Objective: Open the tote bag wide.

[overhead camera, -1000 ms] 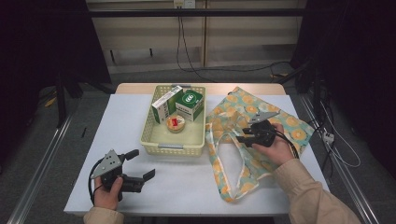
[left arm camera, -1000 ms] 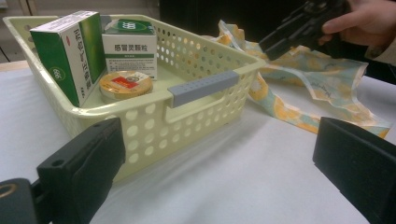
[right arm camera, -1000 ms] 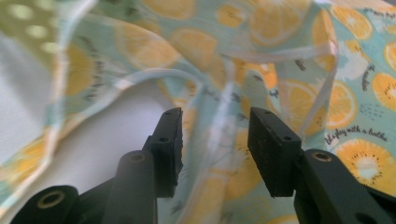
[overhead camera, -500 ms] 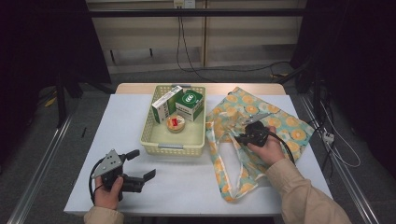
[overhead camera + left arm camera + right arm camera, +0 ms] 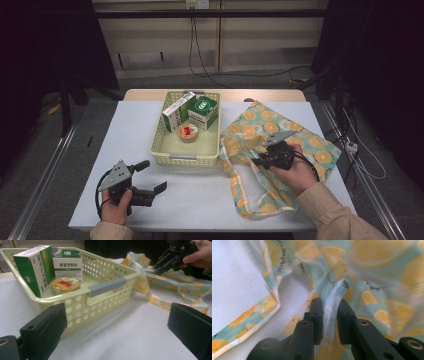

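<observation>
Now the right gripper (image 5: 329, 322) pinches the lemon-print bag (image 5: 272, 130) fabric between nearly closed jaws, having just eased open; the thin fold could slip free.

A yellow basket (image 5: 165, 154) holds two boxes (image 5: 178, 112) and a tin (image 5: 188, 132).

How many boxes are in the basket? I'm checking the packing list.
2. A white-and-green box stands at the left of the yellow basket, a green-topped box beside it at the back. A round tin lies before them; nothing seems hidden.
</observation>
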`<action>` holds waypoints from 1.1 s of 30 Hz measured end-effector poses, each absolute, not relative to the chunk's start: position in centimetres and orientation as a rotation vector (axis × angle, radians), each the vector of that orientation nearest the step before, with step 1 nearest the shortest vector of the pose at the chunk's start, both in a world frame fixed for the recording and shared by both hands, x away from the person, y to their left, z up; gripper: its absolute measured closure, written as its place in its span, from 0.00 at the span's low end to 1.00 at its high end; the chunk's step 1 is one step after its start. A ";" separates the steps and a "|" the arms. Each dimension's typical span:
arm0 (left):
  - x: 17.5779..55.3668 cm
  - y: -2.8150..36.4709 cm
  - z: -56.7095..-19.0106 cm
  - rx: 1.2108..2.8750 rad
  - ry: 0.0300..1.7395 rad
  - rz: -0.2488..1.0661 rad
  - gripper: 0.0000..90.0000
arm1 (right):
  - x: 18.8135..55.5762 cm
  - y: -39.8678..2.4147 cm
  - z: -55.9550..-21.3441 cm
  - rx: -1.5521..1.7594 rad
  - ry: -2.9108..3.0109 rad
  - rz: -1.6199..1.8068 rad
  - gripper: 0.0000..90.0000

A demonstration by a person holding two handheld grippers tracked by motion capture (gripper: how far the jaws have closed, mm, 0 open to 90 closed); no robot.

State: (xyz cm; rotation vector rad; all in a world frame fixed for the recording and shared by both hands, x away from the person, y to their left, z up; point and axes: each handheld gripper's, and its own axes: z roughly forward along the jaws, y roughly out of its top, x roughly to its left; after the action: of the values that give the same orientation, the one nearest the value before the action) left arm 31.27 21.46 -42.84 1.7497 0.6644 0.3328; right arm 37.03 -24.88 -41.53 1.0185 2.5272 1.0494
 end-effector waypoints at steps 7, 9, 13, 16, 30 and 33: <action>31.4 21.5 -42.9 1.748 0.670 0.329 0.02 | 38.4 -27.7 -40.0 1.138 2.410 1.128 0.92; 31.4 21.4 -43.0 1.748 0.673 0.325 0.02 | 38.7 -28.0 -39.5 1.141 2.395 1.115 0.90; 31.4 21.4 -43.0 1.750 0.668 0.325 0.02 | 39.5 -28.5 -38.5 1.132 2.345 1.036 0.95; 31.5 21.4 -43.1 1.749 0.670 0.323 0.02 | 40.5 -29.3 -37.8 1.148 2.247 1.016 0.98; 31.6 21.4 -43.2 1.749 0.669 0.315 0.02 | 42.9 -29.3 -41.2 1.225 2.273 0.867 0.91; 31.6 21.5 -43.2 1.750 0.669 0.317 0.02 | 43.2 -29.2 -42.0 1.255 2.288 0.836 0.77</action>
State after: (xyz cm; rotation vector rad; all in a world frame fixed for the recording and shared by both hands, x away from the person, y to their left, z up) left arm 31.60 21.46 -43.20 1.7497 0.6685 0.3168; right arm 43.22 -29.19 -42.00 1.2552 2.2877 0.8361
